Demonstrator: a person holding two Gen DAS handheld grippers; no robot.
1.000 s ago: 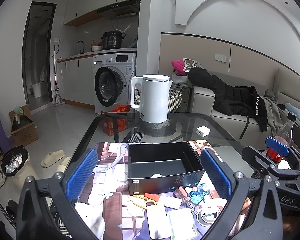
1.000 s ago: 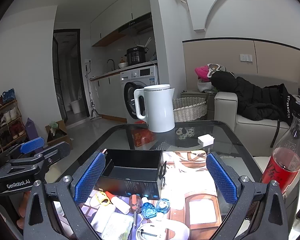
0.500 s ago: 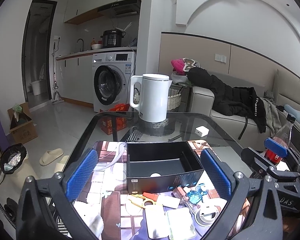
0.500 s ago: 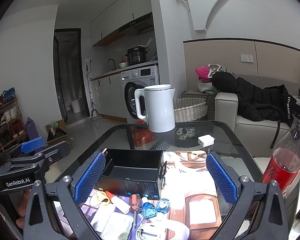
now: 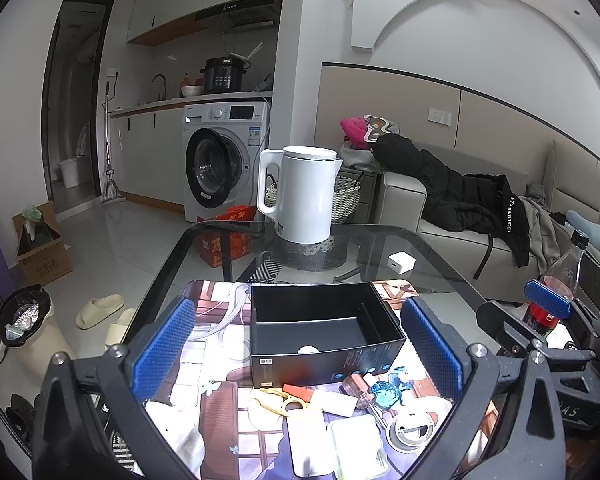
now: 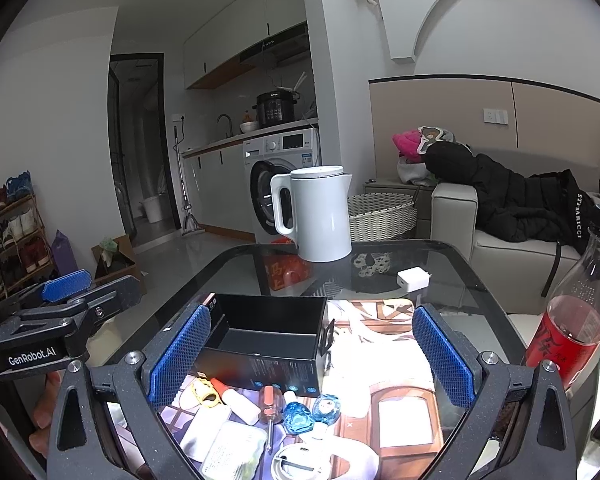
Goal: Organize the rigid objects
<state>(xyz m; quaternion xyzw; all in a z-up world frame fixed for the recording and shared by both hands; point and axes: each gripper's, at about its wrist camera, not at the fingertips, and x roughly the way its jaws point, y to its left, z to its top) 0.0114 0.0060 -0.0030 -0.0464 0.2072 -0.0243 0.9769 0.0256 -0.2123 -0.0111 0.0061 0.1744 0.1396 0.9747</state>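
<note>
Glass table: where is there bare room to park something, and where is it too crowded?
Bare glass lies between the white kettle, the white charger and the far right edge. The patterned mat right of the black box is also free. In front of the box it is crowded: screwdriver, blue bottles, packets.

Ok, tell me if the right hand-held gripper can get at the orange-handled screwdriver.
Probably yes: the right hand-held gripper is open, and the screwdriver lies uncovered between small items, just ahead of its fingers.
</note>
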